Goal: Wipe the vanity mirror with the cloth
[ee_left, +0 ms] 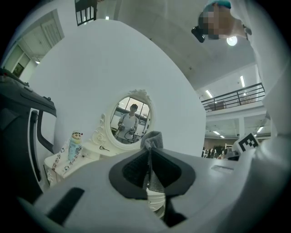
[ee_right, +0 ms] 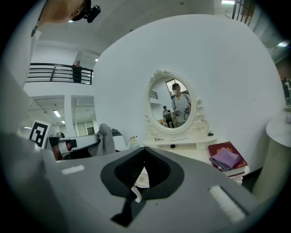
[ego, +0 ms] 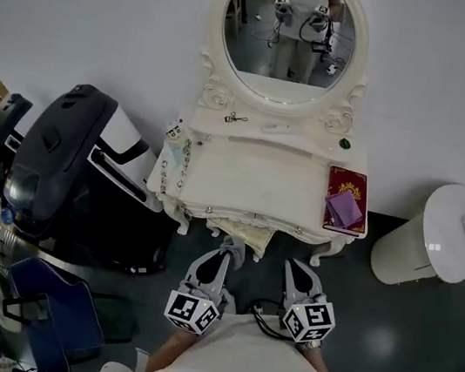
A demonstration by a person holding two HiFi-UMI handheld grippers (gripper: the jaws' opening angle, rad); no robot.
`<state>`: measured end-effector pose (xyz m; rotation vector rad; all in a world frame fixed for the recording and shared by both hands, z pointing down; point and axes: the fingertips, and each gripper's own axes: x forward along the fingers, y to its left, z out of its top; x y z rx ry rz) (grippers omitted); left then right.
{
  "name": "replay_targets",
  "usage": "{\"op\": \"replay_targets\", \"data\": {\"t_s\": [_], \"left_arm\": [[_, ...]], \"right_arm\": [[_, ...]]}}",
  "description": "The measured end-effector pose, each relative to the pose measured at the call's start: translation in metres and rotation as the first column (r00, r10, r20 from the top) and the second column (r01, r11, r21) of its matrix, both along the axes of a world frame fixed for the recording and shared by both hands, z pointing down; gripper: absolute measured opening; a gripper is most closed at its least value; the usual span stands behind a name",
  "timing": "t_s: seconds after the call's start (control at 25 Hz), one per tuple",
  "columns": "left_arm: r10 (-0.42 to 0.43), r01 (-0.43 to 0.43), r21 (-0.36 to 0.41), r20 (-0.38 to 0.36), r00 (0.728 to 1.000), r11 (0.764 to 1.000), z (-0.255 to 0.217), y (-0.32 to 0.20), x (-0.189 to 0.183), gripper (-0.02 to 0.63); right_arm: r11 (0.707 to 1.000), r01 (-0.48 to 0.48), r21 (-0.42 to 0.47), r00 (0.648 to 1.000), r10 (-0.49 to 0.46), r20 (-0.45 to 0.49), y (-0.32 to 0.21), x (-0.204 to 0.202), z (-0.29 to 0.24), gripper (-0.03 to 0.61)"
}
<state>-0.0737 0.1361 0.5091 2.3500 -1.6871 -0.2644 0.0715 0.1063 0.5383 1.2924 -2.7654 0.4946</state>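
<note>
The oval vanity mirror (ego: 289, 31) stands in a cream carved frame at the back of the vanity table (ego: 250, 184); it also shows in the left gripper view (ee_left: 132, 120) and the right gripper view (ee_right: 175, 107). My left gripper (ego: 218, 262) hangs just in front of the table's front edge, shut on a grey cloth (ego: 235, 247) that sticks up from the jaws (ee_left: 153, 139). Beside it, the right gripper (ego: 296, 273) is shut with nothing in it (ee_right: 144, 152). Both grippers are well short of the mirror.
A red book (ego: 349, 184) with a folded purple cloth (ego: 343, 208) lies at the table's right end. A small figurine (ego: 175, 131) and a hair clip (ego: 235, 118) sit further left. A black chair (ego: 69, 162) stands left, a white round stand (ego: 445, 234) right.
</note>
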Motion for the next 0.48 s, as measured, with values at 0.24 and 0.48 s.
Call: {"op": "replay_targets", "data": {"t_s": [0.24,0.48], "left_arm": [[0.018,-0.018,0.005,-0.018,1.000,1.000,0.009,-0.064,-0.015,0.026],[0.120,-0.118,0.080,-0.022,0.993,0.990,-0.019,-0.174,-0.023,0.025]], "right_arm": [[1.000,-0.015,-0.003,1.000,0.015,-0.023,-0.054,-0.011,0.009,0.008],[0.992,-0.118,0.042,0.990,0.121,-0.075,-0.141,-0.010,-0.010,0.008]]}}
